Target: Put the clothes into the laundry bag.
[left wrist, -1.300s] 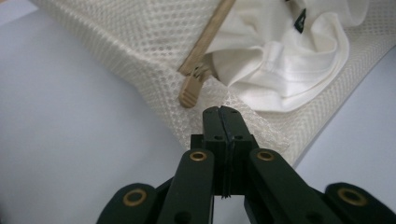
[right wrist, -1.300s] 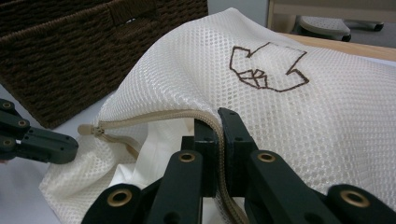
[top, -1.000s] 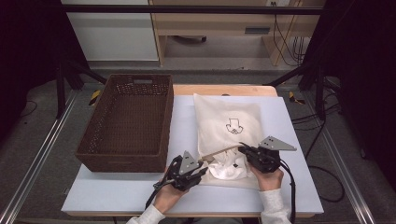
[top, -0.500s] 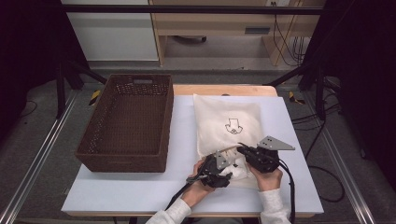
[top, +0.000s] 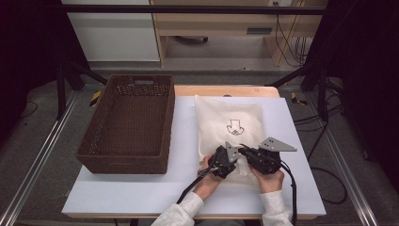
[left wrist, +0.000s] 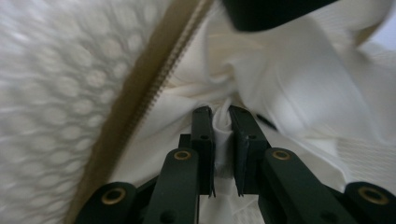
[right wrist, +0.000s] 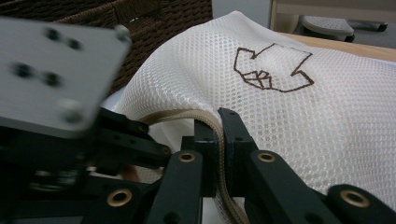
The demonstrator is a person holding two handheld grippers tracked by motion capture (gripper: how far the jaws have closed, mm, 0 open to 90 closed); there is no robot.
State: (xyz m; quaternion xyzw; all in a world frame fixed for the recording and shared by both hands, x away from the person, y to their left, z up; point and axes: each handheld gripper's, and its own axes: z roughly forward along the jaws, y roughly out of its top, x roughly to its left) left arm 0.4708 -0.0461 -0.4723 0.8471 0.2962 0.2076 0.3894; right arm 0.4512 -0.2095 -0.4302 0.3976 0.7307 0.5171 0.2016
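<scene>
A white mesh bag (top: 229,117) with a brown arrow print lies on the white table, its zipped end toward the person. My right gripper (right wrist: 217,123) is shut on the beige zipper edge (right wrist: 182,115) and holds it lifted off the bag (right wrist: 280,116). My left gripper (left wrist: 223,116) reaches under that zipper (left wrist: 154,88) into the opening. Its jaws have just been closing, and the pads now pinch a fold of the white cloth (left wrist: 289,93) inside. In the high view both grippers, left (top: 234,161) and right (top: 245,151), meet at the bag's near end.
A dark brown wicker basket (top: 127,122), nothing in it, stands left of the bag. The white table top (top: 141,197) has bare room along its front left. A wooden board edge (top: 226,90) lies behind the bag. Cables trail from both grippers toward the person.
My left gripper moved right, from beside the bag's near left corner into its opening next to the right gripper. The right gripper and the bag stayed put.
</scene>
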